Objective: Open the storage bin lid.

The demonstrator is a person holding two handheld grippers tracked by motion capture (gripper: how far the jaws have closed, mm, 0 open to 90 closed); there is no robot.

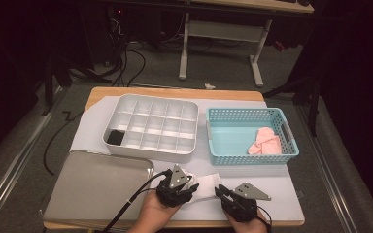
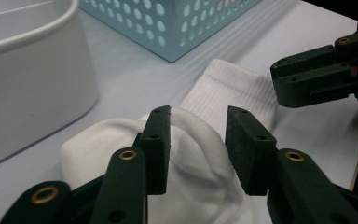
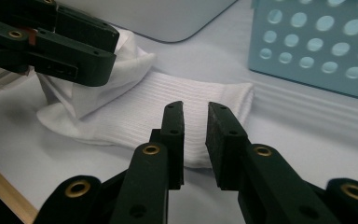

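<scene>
A white sock (image 1: 207, 186) lies on the pale mat near the table's front edge, between my two grippers. One end is bunched into a rounded fold (image 2: 193, 154); the ribbed cuff (image 3: 200, 93) lies flat. My left gripper (image 2: 198, 116) stands open, its jaws straddling the bunched fold with a gap between pad and cloth. The right gripper (image 3: 196, 107) points at the cuff from the other side; its jaws stand a narrow slot apart with nothing pinched between them. In the high view the left gripper (image 1: 193, 186) and the right gripper (image 1: 220, 190) face each other across the sock.
A white divider box (image 1: 150, 99) sits at the back left, with a black item (image 1: 115, 137) in one corner cell. The blue perforated basket (image 1: 245, 112) to its right holds a pink cloth (image 1: 265, 142). A grey metal tray (image 1: 99, 187) lies at the front left.
</scene>
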